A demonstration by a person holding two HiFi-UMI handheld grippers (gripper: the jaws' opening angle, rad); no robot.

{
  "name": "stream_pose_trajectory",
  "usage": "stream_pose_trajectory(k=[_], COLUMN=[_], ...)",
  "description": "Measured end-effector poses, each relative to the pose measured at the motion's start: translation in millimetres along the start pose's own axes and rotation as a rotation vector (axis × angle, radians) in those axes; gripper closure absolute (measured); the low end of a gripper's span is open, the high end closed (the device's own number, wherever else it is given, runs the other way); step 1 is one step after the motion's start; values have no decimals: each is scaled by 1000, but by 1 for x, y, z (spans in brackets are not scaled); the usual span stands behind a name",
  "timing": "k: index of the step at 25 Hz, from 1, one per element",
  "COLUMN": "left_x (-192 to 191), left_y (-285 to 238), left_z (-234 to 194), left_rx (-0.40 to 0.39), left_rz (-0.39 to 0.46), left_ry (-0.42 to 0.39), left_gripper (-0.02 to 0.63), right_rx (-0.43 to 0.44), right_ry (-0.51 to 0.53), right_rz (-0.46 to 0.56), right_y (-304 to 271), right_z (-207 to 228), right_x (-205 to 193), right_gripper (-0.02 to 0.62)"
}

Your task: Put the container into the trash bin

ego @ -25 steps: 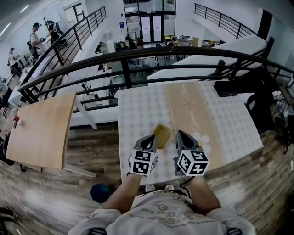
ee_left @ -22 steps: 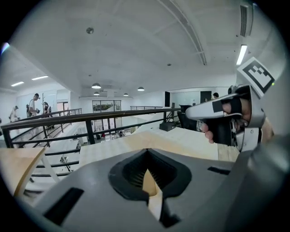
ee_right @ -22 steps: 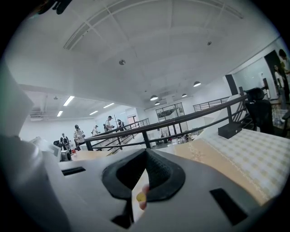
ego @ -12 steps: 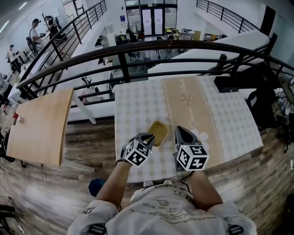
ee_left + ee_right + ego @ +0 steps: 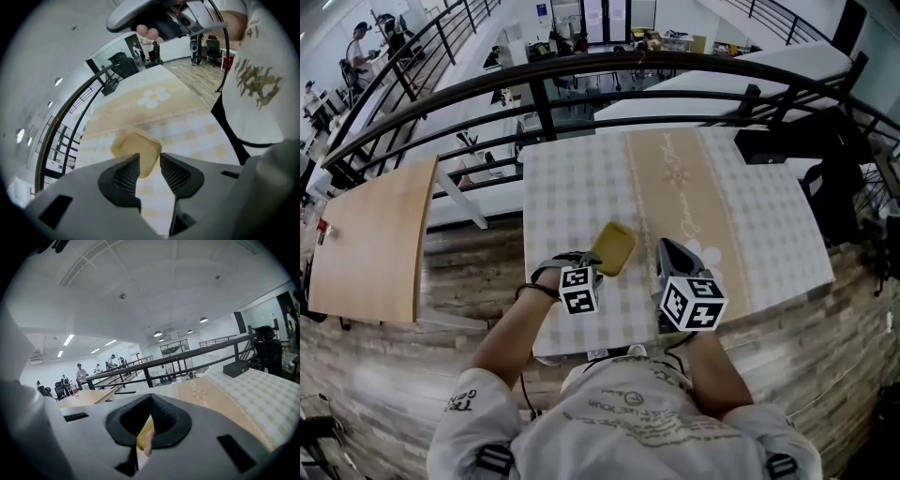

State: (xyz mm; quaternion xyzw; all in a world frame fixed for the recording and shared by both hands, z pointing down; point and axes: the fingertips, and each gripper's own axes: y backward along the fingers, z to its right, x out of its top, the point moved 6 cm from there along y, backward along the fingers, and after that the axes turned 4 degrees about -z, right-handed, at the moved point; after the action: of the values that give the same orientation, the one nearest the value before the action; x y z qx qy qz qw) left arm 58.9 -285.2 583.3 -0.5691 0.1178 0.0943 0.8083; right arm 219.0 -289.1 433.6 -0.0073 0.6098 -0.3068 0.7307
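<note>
A shallow yellow container (image 5: 613, 248) lies on the checked tablecloth near the table's front edge. My left gripper (image 5: 589, 269) points steeply down at its near left corner. In the left gripper view the jaws are opening. The container (image 5: 136, 147) has its near edge in the gap between the tips (image 5: 149, 161), and the ribbed pads do not press on it. My right gripper (image 5: 665, 247) hovers just right of the container, pointing across the table. Its tips (image 5: 150, 397) meet, and a sliver of the yellow container (image 5: 145, 431) shows below them.
The table (image 5: 750, 216) carries a beige runner down its middle and a black box (image 5: 769, 145) at the far right corner. A dark railing (image 5: 581, 80) curves behind it. A bare wooden table (image 5: 366, 244) stands to the left, across a strip of plank floor.
My left gripper has rolled over and dropped toward the table, ending at the container's near corner, with the elbow swung out left. The right gripper has shifted only a little.
</note>
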Motion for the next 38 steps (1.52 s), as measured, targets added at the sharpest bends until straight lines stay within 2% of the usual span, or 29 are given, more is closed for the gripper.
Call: stream_pose_trajectory(k=[7, 14, 19, 21, 22, 28, 33, 38], left_x=[-5, -5, -10, -10, -9, -1, 4, 6], left_y=[-28, -62, -75, -75, -74, -70, -58, -43], left_z=[6, 14, 20, 20, 19, 15, 12, 11], left_rx=[-56, -102, -151, -148, -140, -125, -118, -97], left_rz=[-126, -199, -262, -265, -262, -246, -230, -199], left_ry=[-212, -290, -296, -319, -331, -336, -310, -249], left_gripper=[486, 486, 488, 528, 569, 592, 594, 594], right_rx=[-28, -43, -64, -69, -70, -71, -60, -47], right_ry=[-23, -36, -47, -50, -50, -50, -49, -43], right_rz=[-22, -25, -26, -27, -28, -27, -30, -31], right_y=[1, 7, 12, 13, 13, 14, 11, 8], right_z=[6, 12, 17, 18, 18, 17, 14, 10], right_x=[-8, -15, -17, -18, -19, -19, -19, -19], right_gripper=[603, 603, 603, 603, 603, 603, 603, 603])
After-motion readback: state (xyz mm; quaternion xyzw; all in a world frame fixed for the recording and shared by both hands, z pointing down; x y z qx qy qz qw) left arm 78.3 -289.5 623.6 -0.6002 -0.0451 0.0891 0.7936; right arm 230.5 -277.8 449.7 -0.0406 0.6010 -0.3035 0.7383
